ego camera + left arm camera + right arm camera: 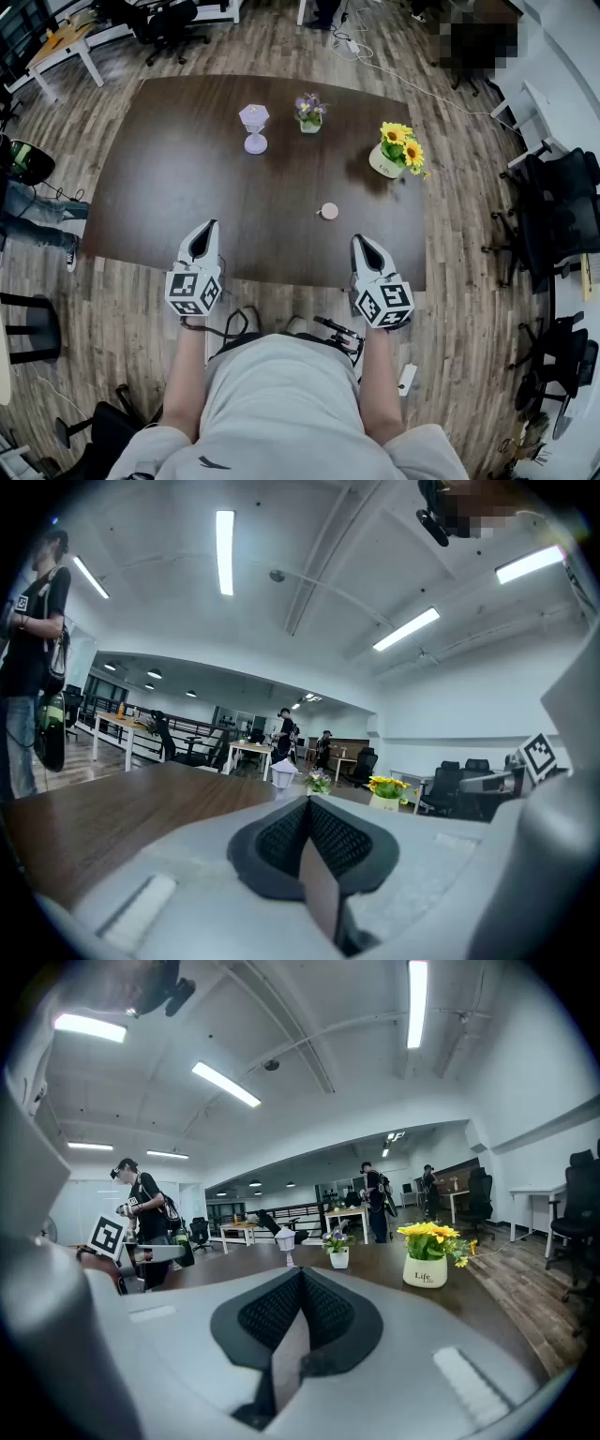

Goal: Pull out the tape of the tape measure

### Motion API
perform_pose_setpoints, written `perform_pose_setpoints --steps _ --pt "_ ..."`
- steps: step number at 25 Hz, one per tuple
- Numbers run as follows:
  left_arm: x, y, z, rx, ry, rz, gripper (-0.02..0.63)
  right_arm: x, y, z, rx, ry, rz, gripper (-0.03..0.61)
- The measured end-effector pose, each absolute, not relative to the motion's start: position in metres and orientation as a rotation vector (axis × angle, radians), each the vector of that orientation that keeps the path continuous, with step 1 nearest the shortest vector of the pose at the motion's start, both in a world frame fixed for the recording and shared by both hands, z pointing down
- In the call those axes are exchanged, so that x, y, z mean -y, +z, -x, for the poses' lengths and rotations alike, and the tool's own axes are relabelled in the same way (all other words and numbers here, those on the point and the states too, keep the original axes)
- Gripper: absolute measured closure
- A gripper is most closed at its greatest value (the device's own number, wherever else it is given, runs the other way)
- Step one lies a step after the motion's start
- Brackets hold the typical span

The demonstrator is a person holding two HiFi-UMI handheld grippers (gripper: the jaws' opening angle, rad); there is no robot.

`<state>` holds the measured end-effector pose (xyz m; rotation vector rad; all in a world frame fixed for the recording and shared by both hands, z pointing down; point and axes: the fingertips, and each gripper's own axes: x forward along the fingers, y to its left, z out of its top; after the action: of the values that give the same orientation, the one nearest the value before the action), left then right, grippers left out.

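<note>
table [169, 169]: dark; grippers at its 6 o'clock edge | left gripper [208, 228]: jaws together, empty | right gripper [360, 240]: jaws together, empty; nearer | tape measure [328, 211]: round case on table; right's 11 o'clock, left's 2 o'clock; no long axis visible

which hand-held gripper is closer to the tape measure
Right. The right hand-held gripper is just right of the tape measure, toward the person; the left hand-held gripper is much farther off on its left.

Round pinkish tape measure [327, 211] lies on table [169, 187].
</note>
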<state>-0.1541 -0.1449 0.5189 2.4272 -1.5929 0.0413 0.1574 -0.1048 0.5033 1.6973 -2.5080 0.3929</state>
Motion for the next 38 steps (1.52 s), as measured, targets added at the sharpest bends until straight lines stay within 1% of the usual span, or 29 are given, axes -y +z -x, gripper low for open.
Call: perform_pose_setpoints --steps 20,29,34,38 --pt "0.144 0.518 0.156 1.596 0.049 -2.427 0.607 0.106 0.506 -0.157 2.510 0.391 -1.693 0.577" --pt "0.148 0.522 0.152 1.589 0.061 -2.432 0.607 0.117 0.537 -0.156 2.417 0.392 -1.626 0.575" --pt "0.153 0.523 0.150 1.584 0.078 -2.432 0.607 0.138 0.573 -0.154 2.341 0.425 -1.543 0.480" --pt "0.157 0.524 0.151 1.585 0.092 -2.433 0.607 0.158 0.604 -0.155 2.274 0.468 -1.496 0.438"
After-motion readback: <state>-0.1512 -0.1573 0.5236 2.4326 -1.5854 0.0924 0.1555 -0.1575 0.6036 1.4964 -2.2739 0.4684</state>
